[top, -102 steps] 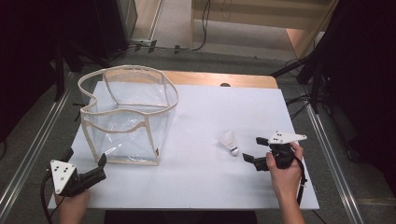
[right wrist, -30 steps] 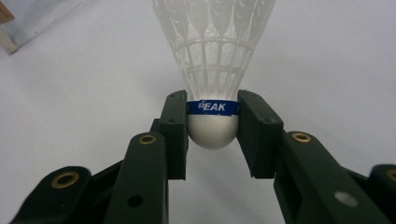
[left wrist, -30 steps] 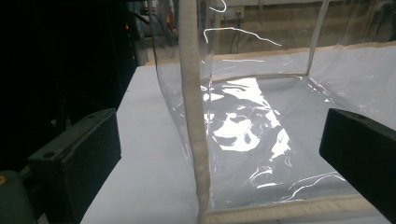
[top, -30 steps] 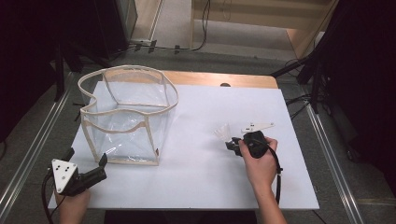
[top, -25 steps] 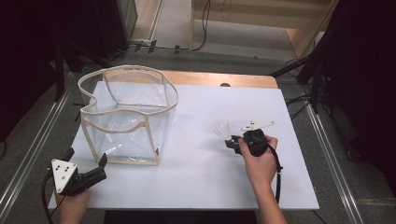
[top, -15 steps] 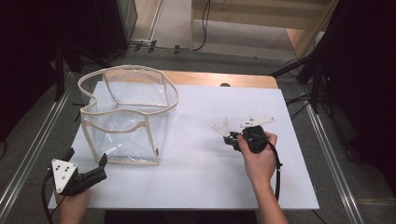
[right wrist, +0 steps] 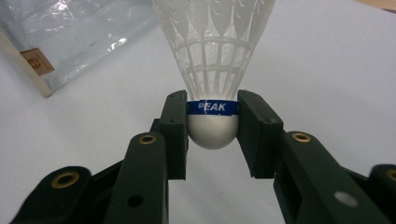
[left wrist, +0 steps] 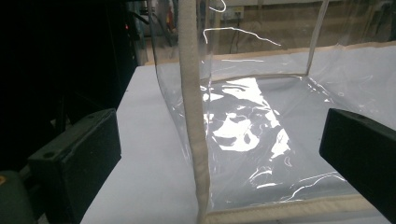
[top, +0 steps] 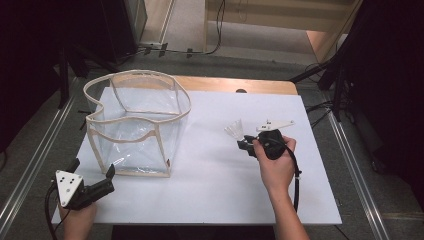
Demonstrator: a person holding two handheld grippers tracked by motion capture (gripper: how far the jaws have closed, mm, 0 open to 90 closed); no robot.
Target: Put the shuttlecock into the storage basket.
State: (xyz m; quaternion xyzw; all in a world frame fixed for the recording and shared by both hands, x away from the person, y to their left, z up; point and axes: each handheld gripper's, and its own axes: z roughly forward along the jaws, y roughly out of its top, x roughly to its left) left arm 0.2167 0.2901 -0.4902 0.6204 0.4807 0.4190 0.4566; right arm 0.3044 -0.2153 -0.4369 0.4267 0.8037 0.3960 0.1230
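Observation:
A white plastic shuttlecock [right wrist: 214, 70] with a blue band at its cork is clamped by the cork between the jaws of my right gripper [right wrist: 212, 122]. In the high view the shuttlecock [top: 234, 131] hangs a little above the white table, right of centre, with the right gripper [top: 246, 144] shut on it. A clear plastic bag with beige trim [top: 136, 122] stands open on the left half of the table. My left gripper [top: 92, 175] lies near the front left corner, jaws wide apart and pointing at the bag's corner seam [left wrist: 191, 112], with nothing held between them.
The white table top [top: 210, 190] sits on a wooden board [top: 235, 85] at the back. Metal rails run along both sides, and dark stands and cables sit beyond the table edges. The bag's label corner [right wrist: 35, 60] lies left of the shuttlecock.
The right gripper has lifted the shuttlecock off the table and carried it slightly toward the back left. The left gripper and the bag have stayed put.

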